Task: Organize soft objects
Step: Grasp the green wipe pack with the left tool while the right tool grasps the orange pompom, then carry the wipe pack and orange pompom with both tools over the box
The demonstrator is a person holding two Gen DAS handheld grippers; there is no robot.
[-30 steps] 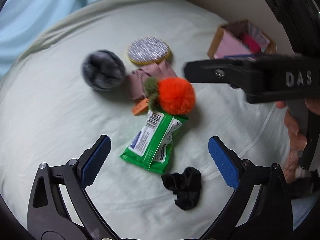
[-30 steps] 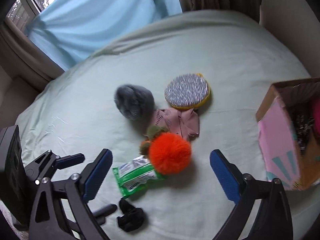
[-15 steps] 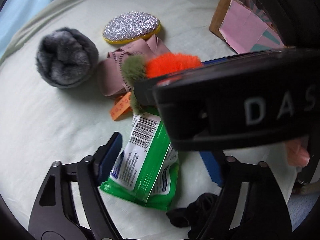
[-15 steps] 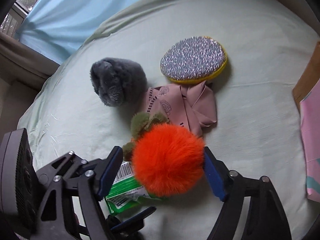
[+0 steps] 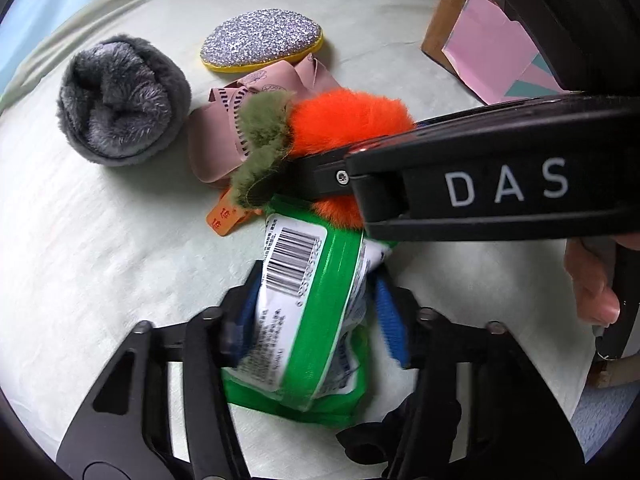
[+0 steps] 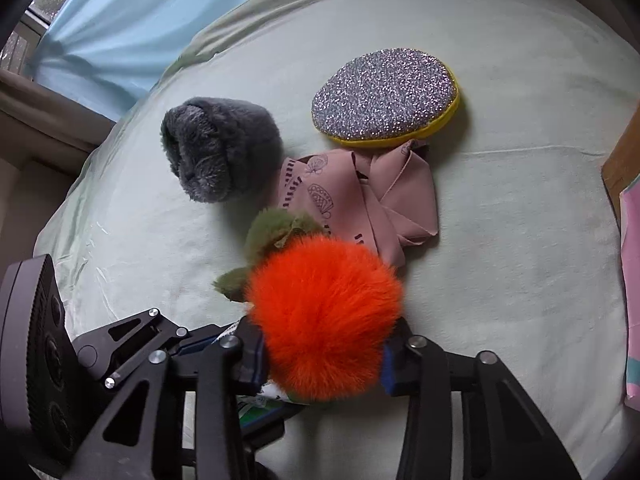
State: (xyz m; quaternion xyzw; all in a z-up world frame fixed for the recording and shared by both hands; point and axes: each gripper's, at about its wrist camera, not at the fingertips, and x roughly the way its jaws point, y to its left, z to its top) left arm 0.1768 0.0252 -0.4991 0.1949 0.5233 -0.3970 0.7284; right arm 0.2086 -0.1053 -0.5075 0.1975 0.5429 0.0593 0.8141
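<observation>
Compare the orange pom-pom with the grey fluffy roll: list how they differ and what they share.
The orange pom-pom sits squeezed between the right gripper's jaws; the grey fluffy roll lies untouched on the sheet. The pom-pom is bright orange with olive-green leaf tufts; the roll is plain dark grey. The pom-pom looks like a solid ball; the roll shows a folded-in hollow at one end. Both are furry, rounded and soft.

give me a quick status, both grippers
Left hand-held gripper shut on green packet. Right hand-held gripper shut on orange pompom. Right gripper crosses above packet.
</observation>
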